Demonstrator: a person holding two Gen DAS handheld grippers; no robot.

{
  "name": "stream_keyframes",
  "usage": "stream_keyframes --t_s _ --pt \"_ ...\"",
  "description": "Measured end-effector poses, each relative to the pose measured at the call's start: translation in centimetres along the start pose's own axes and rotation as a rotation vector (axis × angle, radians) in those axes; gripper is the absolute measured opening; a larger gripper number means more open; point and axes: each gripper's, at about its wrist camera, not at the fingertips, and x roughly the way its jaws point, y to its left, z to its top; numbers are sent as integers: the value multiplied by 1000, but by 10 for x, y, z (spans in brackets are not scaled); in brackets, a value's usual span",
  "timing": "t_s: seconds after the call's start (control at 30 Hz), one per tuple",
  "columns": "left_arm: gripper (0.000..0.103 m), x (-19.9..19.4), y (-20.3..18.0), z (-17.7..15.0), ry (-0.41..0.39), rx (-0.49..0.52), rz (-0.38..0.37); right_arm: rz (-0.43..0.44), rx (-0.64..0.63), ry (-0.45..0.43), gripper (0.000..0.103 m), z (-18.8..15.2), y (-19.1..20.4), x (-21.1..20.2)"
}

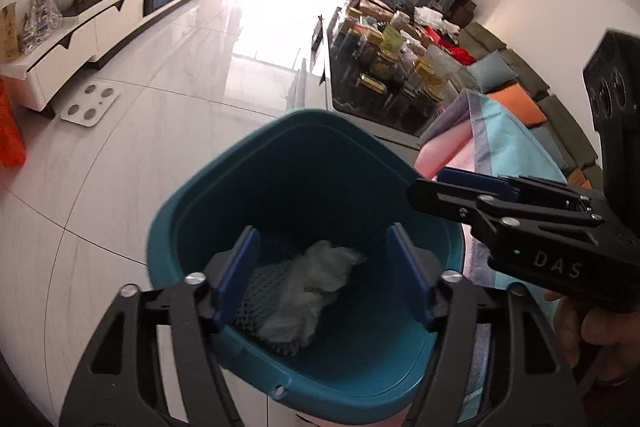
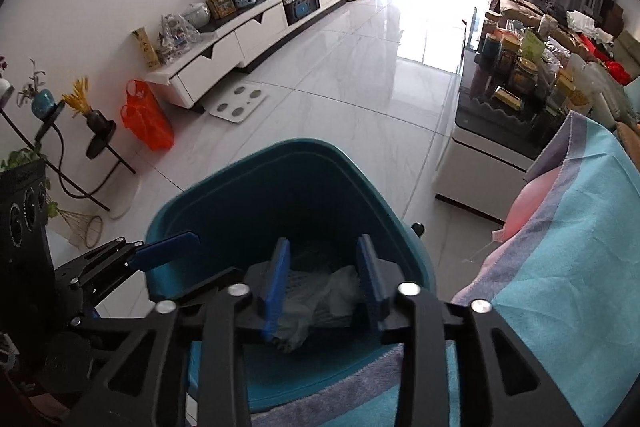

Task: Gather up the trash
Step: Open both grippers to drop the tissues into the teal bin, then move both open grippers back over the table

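Your left gripper [image 1: 324,275] hung over the teal bin [image 1: 188,227] with its jaws spread wide and nothing between them. Your right gripper [image 2: 324,283] was also parted, less widely, and empty. The crumpled clear plastic [image 1: 316,279] lay on dark mesh netting [image 1: 260,291] at the bin's bottom. Only your right view caught the orange bag [image 2: 146,119] by the TV cabinet [image 2: 240,35]; there your fingers [image 2: 276,283] hid much of the trash.

right gripper [image 2: 325,281] jaws apart | over teal bin [image 2: 256,195] | crumpled plastic [image 2: 320,297] inside (loose)
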Motion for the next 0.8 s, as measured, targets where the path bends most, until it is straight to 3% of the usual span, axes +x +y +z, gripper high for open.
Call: stream_keyframes --t_s 0.13,0.23,0.3,0.6,0.8 --pt "89 -20 10 -3 -36 -22 20 2 6 -36 52 0 -1 -10" --pt "95 -37 19 -5 -62 -46 43 13 14 -77 66 0 -1 -23" --pt "98 -51 23 -5 -90 -55 57 19 17 -112 82 -1 -1 -34" --pt "98 -130 34 -8 -243 -108 110 4 32 -271 96 -29 -4 -98" --pt "98 -185 -4 -19 -384 -27 81 -49 46 -404 96 -75 -8 -154"
